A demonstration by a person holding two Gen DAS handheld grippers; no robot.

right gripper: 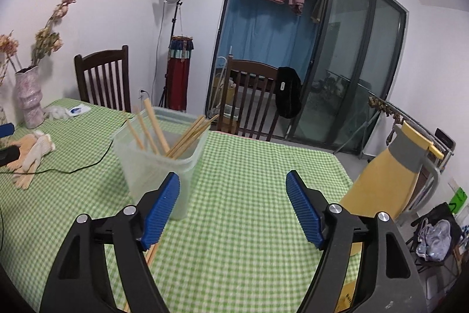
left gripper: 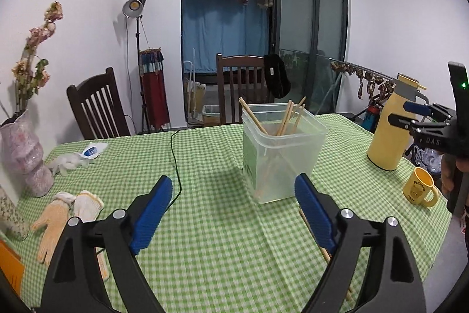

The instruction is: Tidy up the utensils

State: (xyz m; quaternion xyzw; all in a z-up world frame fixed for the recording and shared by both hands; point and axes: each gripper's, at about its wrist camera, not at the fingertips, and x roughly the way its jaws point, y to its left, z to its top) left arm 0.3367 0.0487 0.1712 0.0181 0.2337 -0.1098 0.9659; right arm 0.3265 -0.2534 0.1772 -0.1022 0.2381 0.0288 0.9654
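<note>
Nearest you, both the left claw (left gripper: 231,213) and right claw (right gripper: 233,207) gape wide and empty over the desk (left gripper: 205,254), loose chopsticks (left gripper: 324,250) remaining beneath them; beyond, several chopsticks already stand in the clear container (left gripper: 281,154).

Your left gripper's (left gripper: 231,210) right finger is covering part of the loose chopsticks (left gripper: 325,253) lying beneath it, so you cannot count them. In the right wrist view, the right gripper's (right gripper: 233,207) left finger is hiding most of another chopstick (right gripper: 151,253). The container's (left gripper: 281,154) cloudy wall is blurring the lower ends of the chopsticks standing inside. The mug's (left gripper: 419,191) print is too small to read.
</note>
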